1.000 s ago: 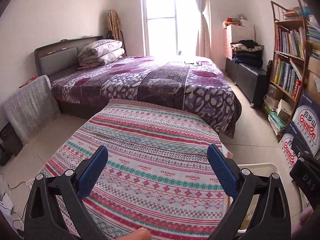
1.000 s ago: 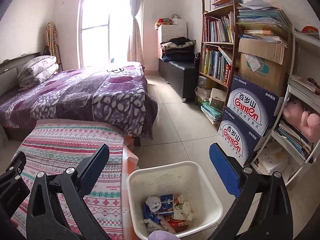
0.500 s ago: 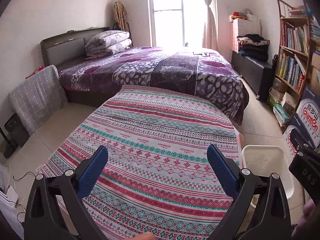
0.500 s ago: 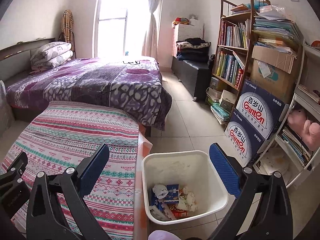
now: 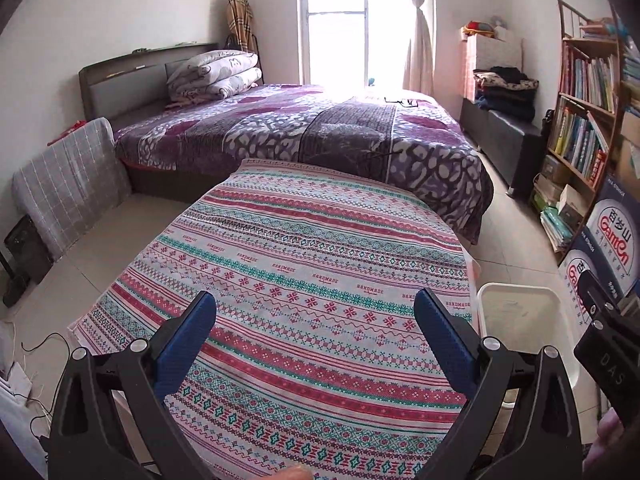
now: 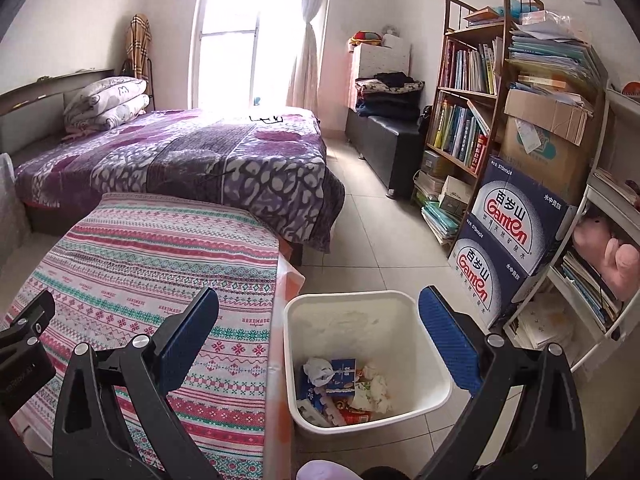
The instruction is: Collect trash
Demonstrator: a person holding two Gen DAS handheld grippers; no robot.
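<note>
You are looking through two sharp fisheye views with dark rounded corners and bowed edges. Daylight pours from the window (image 5: 336,20), blown out to white glare, spilling onto the bed (image 6: 172,152); shadows stay soft.

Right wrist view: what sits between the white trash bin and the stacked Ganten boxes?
Nothing: in the right wrist view only bare tiled floor separates the white trash bin from the Ganten boxes. The open right gripper hovers above the bin.
</note>
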